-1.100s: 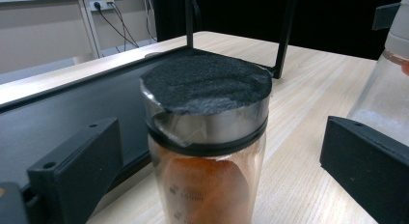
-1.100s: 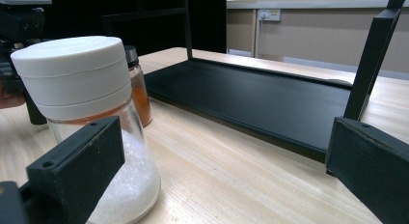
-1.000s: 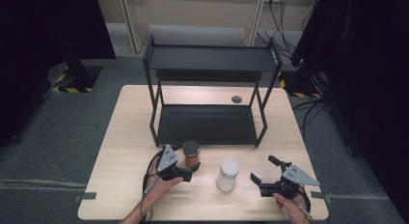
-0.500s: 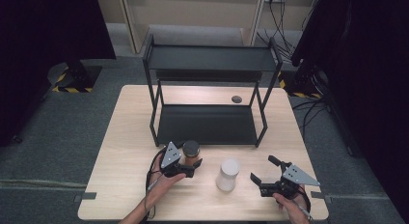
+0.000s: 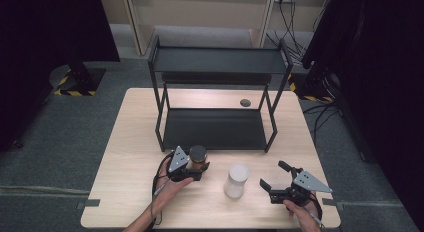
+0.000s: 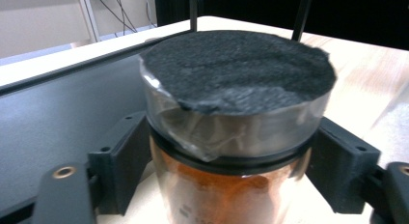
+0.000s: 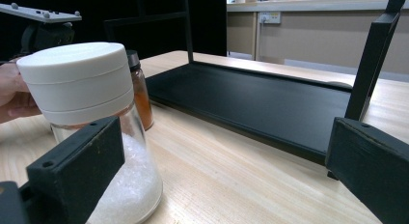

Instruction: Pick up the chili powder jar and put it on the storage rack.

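A spice jar [image 5: 197, 154] with a dark lid and orange-brown powder stands on the table in front of the black rack. My left gripper [image 5: 199, 167] reaches in from the left, and its jaws have just been closing around the jar. In the left gripper view the jar [image 6: 231, 137] sits between the two black jaws, with both pads against the glass below the lid. A white-lidded jar [image 5: 236, 181] of white grains stands to its right. My right gripper [image 5: 274, 175] is open just right of that jar [image 7: 82, 89], its left jaw beside the glass.
A black two-tier rack [image 5: 215, 129] stands at the table's back half, its lower shelf [image 7: 251, 98] bare. A small dark disc [image 5: 245, 102] lies on the table behind the lower shelf. The table's front edge is close behind both hands.
The left gripper's jaws have closed in on the spice jar, which stood between them wide apart before. The right gripper and the white-lidded jar have kept still.
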A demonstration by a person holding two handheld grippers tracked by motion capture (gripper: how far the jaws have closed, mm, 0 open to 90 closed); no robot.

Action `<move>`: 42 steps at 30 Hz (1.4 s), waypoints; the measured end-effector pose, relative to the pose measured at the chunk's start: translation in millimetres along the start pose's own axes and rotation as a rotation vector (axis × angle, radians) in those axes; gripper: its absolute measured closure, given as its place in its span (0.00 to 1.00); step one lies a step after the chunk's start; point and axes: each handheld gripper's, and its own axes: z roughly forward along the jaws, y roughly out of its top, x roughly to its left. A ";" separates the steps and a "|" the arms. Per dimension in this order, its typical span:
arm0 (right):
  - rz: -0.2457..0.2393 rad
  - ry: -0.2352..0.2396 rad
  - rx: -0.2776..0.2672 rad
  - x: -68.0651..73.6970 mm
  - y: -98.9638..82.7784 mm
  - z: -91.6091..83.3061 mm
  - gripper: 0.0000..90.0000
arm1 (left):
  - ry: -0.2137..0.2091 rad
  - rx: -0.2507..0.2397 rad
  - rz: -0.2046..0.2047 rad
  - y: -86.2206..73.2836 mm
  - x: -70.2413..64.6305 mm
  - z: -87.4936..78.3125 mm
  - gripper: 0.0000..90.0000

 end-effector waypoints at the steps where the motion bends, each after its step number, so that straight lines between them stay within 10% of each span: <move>1: 0.000 0.000 -0.001 -0.1 -0.1 -0.1 0.00 | 0.000 0.000 -0.003 0.0 0.5 0.2 0.29; 42: -0.006 0.001 -0.006 1.2 0.0 -1.2 0.01 | 0.005 -0.031 0.006 36.3 5.0 -24.7 0.35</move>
